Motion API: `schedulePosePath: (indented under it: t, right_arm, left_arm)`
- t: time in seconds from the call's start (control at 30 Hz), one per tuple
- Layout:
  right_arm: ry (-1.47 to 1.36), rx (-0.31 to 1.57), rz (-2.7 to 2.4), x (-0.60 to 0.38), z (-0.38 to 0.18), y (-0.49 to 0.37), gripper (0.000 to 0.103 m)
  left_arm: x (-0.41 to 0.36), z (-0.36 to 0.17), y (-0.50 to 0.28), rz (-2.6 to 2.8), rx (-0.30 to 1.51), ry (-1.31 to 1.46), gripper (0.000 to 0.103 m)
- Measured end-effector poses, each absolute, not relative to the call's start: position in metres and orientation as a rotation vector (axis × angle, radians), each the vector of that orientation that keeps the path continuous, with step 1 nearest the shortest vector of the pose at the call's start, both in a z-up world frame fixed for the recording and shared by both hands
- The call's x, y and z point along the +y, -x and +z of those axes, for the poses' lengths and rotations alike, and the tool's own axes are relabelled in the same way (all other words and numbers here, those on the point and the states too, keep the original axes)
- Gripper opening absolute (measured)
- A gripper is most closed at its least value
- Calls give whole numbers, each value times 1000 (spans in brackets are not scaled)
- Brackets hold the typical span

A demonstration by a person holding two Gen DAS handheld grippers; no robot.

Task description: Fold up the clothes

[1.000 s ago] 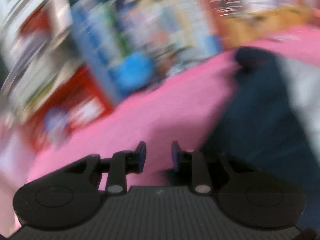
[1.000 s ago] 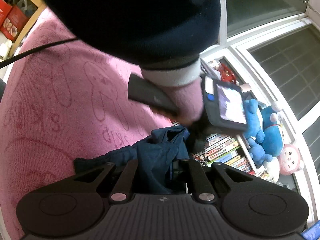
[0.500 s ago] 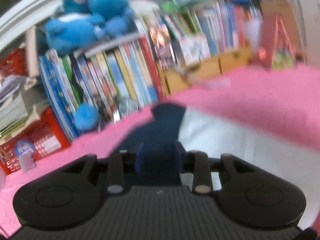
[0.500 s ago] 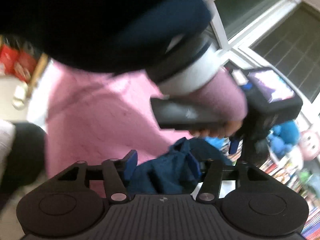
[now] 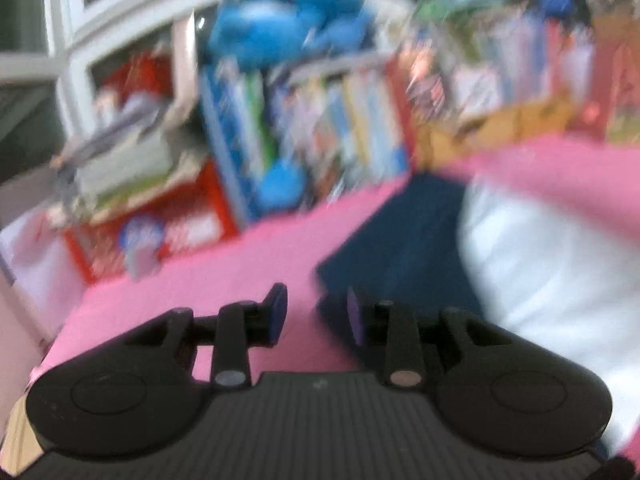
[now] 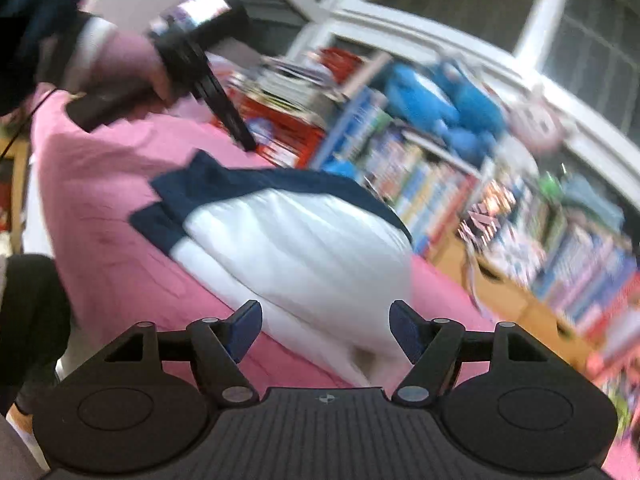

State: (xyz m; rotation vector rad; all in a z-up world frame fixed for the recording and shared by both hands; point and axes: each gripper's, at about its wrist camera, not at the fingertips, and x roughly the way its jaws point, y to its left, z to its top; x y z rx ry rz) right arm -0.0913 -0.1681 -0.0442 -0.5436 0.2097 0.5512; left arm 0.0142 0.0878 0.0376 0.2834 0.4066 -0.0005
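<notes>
Shirt lies ahead of both tongs, on the pink blanket.

The shirt (image 6: 296, 240), white with navy sleeves, stretches from near-right to far-left in the right view. The right tongs (image 6: 325, 326) are opening, empty, just before its white hem and nearer. The left tongs (image 5: 314, 314), partly open and empty, hang by the navy sleeve (image 5: 400, 248).

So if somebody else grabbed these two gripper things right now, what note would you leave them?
Left gripper: open, holding nothing, over the pink cover.
Right gripper: jaws opening, nothing between them.
Navy-and-white garment: lying on the pink cover in front of the bookshelf, navy sleeve end toward the left hand.
Done: garment released by both grippers; it looks partly folded, though blur makes that unsure.
Left: check the folds and finish them.
</notes>
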Motion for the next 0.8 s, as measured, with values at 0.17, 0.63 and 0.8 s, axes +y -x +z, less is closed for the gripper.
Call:
schedulePosePath:
  t: [0.17,0.63,0.8]
  right_arm:
    - [451,221,518,-187,-41,88,72]
    - [136,313,485,-261,-2,8,91]
    - [-133,456,667,-247,16,-87,91]
  left_arm:
    - [35,30,-7,-163,413,-332,38]
    - [117,51,14,-215,564,-38,45]
    - [124,90,-68,-382,600,349,54]
